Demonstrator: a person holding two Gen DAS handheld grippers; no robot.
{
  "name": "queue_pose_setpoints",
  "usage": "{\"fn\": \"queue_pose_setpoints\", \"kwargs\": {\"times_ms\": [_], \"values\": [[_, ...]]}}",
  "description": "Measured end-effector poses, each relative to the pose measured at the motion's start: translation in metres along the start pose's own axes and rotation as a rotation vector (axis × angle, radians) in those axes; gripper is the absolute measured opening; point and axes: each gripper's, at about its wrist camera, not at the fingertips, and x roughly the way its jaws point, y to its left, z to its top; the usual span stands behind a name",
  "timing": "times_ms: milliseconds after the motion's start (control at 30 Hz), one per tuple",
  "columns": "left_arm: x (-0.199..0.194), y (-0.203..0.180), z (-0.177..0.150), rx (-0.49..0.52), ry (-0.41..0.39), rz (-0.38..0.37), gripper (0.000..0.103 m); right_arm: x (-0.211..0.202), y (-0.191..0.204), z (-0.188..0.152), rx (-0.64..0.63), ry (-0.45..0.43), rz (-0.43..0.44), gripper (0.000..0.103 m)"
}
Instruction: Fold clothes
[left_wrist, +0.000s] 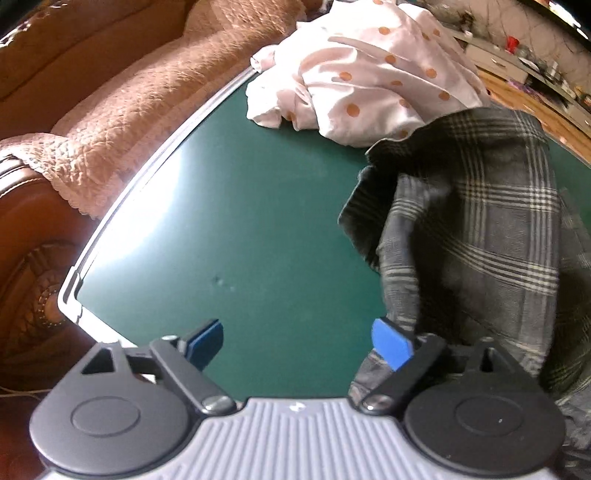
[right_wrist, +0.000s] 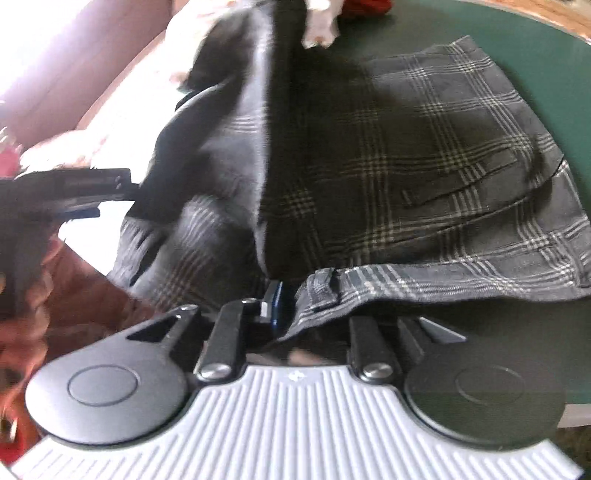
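Note:
Grey plaid shorts (right_wrist: 424, 155) lie partly folded on the green table (left_wrist: 229, 206); they also show at the right of the left wrist view (left_wrist: 480, 229), with one part lifted. My left gripper (left_wrist: 299, 341) is open and empty over bare table, its right pad (left_wrist: 391, 341) beside the plaid cloth. My right gripper (right_wrist: 291, 302) is shut on the waistband edge of the plaid shorts; only its left pad (right_wrist: 275, 302) shows, the other is under the cloth. The left gripper shows blurred at the left of the right wrist view (right_wrist: 81, 192).
A white garment with orange dots (left_wrist: 369, 74) is heaped at the table's far side. A sofa with a pink quilted cover (left_wrist: 140, 92) runs along the table's left edge (left_wrist: 122, 195). Shelves with clutter (left_wrist: 535, 66) stand at the far right.

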Motion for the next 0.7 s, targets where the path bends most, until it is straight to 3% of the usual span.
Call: {"fn": "queue_pose_setpoints", "kwargs": {"times_ms": [100,167,200,267,433,700], "values": [[-0.008,-0.001,-0.007,0.017,0.035,-0.033,0.098,-0.039,-0.023,0.001,0.002,-0.015,0.04,0.033],[-0.011,-0.006,-0.015,0.02,0.066,-0.055,0.098,-0.06,-0.04,0.002,0.027,-0.031,0.067,0.048],[-0.013,-0.008,-0.019,0.022,0.079,-0.066,0.098,-0.068,-0.047,0.001,0.032,-0.039,0.065,0.05],[-0.017,-0.007,-0.028,0.023,0.091,-0.081,0.098,-0.087,-0.062,-0.002,0.043,-0.062,0.035,0.05],[-0.026,0.002,-0.039,0.036,0.11,-0.094,0.098,-0.104,-0.11,0.008,0.067,-0.169,-0.163,0.05],[-0.041,0.009,-0.062,0.064,0.121,-0.12,0.098,-0.066,-0.189,0.023,0.142,-0.194,-0.149,0.05]]}}
